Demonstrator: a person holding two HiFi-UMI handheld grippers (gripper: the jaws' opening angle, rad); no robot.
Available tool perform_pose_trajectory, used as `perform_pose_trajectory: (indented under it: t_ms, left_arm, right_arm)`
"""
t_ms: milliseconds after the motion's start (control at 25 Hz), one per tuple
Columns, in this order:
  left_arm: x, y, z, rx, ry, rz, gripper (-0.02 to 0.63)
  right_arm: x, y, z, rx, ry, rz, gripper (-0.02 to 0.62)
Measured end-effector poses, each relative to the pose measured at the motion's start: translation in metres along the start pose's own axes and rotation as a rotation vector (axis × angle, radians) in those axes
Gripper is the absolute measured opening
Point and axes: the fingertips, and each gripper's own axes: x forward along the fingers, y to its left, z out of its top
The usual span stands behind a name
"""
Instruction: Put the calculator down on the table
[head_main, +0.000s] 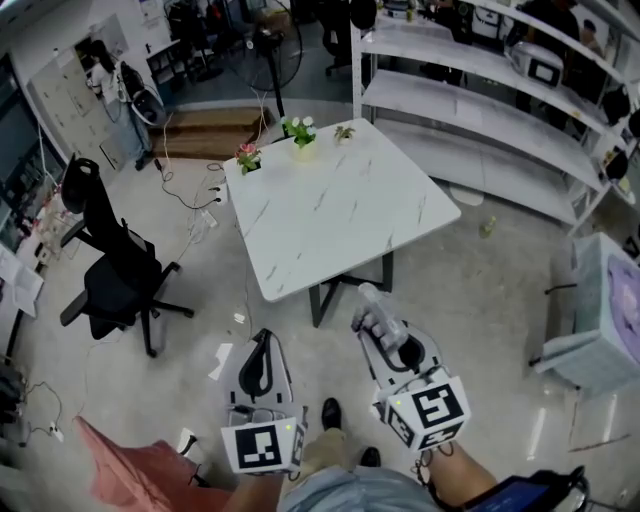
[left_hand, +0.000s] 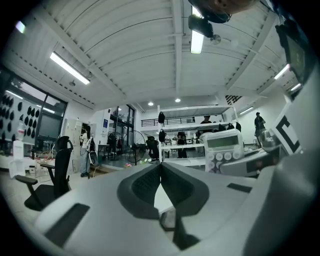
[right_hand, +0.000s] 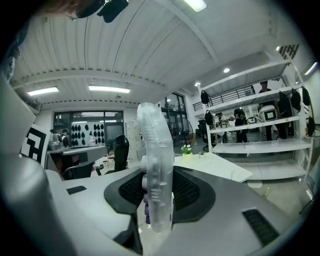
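A translucent white calculator (head_main: 379, 316) stands on its edge between the jaws of my right gripper (head_main: 386, 336), which is shut on it. This is in front of the near edge of the white marble table (head_main: 340, 210), over the floor. In the right gripper view the calculator (right_hand: 156, 170) shows edge-on, its buttons facing left, with the table (right_hand: 220, 167) ahead to the right. My left gripper (head_main: 264, 340) hangs beside it to the left, shut with nothing in it. In the left gripper view its jaws (left_hand: 160, 167) meet at the tips, and the calculator (left_hand: 226, 149) shows at the right.
Three small flower pots (head_main: 300, 132) line the table's far edge. A black office chair (head_main: 115, 270) stands on the floor at the left, and white shelving (head_main: 480, 110) runs along the right. A standing fan (head_main: 275, 50) is behind the table. Cables lie on the floor at the left.
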Motion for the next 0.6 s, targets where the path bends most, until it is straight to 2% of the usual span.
perform_pose_trajectory:
  t_ms: [280,440,600]
  left_arm:
    - [0.069,0.055,0.013,-0.007,-0.022,-0.012,0.008]
    - [0.098,0.072,0.027,-0.003,-0.051,-0.046,0.008]
    - [0.12,0.082,0.02,-0.009,-0.042,-0.068,0.008]
  right_arm:
    - [0.082,0.006,0.032,-0.004,-0.02,0.003,0.146]
    - [0.11,0.005,0.05,-0.005,-0.056,-0.015,0.146]
    - [0.128,-0.001,0.055,-0.001,-0.068,-0.039,0.144]
